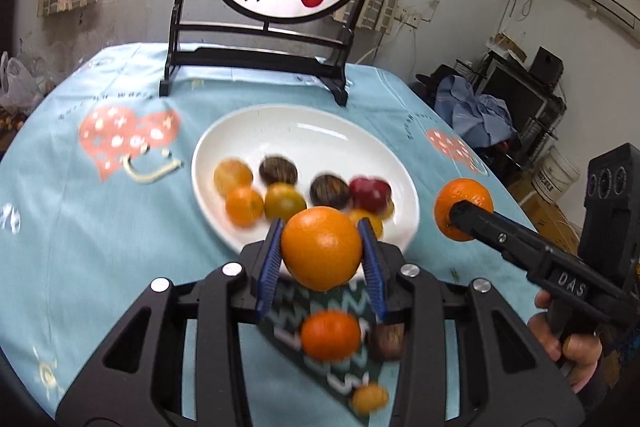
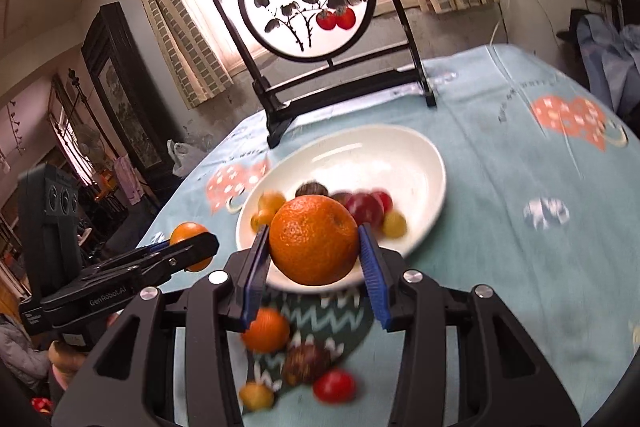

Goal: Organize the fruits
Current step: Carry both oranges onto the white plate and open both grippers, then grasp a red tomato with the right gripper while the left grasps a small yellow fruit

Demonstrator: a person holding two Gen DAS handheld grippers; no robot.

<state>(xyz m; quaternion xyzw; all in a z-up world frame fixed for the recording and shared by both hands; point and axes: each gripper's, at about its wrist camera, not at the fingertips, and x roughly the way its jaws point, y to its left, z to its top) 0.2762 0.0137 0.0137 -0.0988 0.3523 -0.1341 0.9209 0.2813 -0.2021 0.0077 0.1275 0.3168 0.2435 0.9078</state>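
**A:** What does the left wrist view show?

**B:** The left gripper (image 1: 322, 251) has its blue pads pressed on either side of a smooth orange (image 1: 322, 247), held above the near rim of a white plate (image 1: 248, 125). The plate sits on a table with a pale blue tablecloth (image 1: 80, 227) and already holds several small fruits at its near side. At the right, the right gripper (image 1: 460, 217) clamps a rougher orange (image 1: 466, 197), off the plate's right edge. Below lies a green zigzag cloth (image 1: 320, 301) with a mandarin (image 1: 330, 335) and other small fruits on it.

**A:** And the right wrist view?

**B:** The right gripper is closed on its pebbly orange, in front of the plate's near rim. The left gripper is at the left, beside the plate, gripping its orange.

**A:** How should the placing go?

**B:** My judgement: bring each orange over the plate's bare far half, lower until it nearly rests, then part the jaws gently. Dropping onto the crowded near side could set the fruit rolling. Keep the two grippers apart.
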